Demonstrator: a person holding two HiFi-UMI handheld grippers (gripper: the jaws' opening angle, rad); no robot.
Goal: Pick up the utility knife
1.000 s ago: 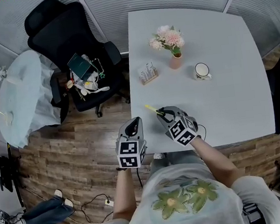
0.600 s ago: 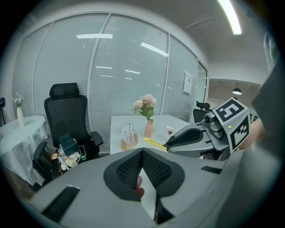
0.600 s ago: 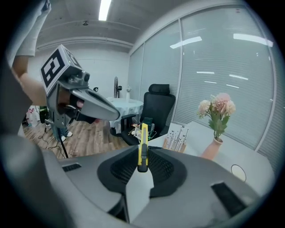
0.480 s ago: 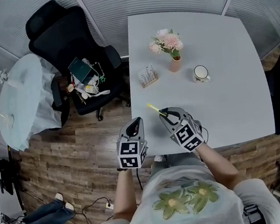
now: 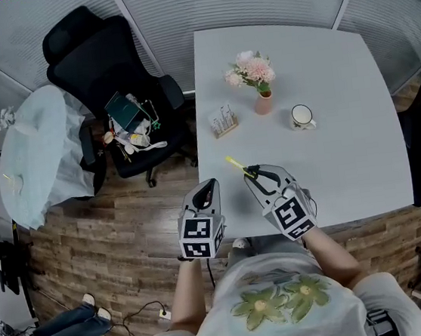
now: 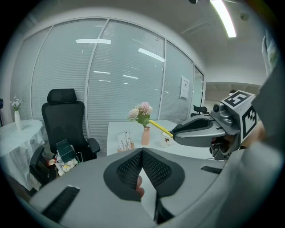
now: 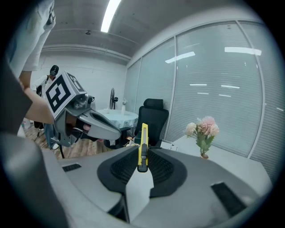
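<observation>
Already the fingers (image 7: 162,171) of the right gripper (image 7: 142,156) are closed partway on the utility knife (image 7: 143,144). The black pads pinch the butt end of its yellow body from both sides. The rest of the knife stands out past the tips, pointing away along the line of the fingers. The grip looks square, with the knife centred between the pads rather than hanging from one corner.

The left gripper (image 6: 141,152) holds nothing; its fingers (image 6: 127,171) meet at the tips with no gap between them. It hangs just beside the right one, off the near left corner of the table (image 5: 334,57), and takes no part in the grasp.

From the left gripper view, the knife juts from the right gripper in the air, with the table top lying below it, so I judge it lifted clear of the surface. In the head view it sits over the table's near left part, its free end aimed towards the left edge. Well apart from it, further back on the table, are a vase of flowers (image 5: 263,102), a mug (image 5: 302,116) and a small card stand (image 5: 223,118).

Going by this, the pick-up itself looks done: the knife is grasped and raised. Little seems left beyond keeping the hold firm so the long free end does not swing or slip.
</observation>
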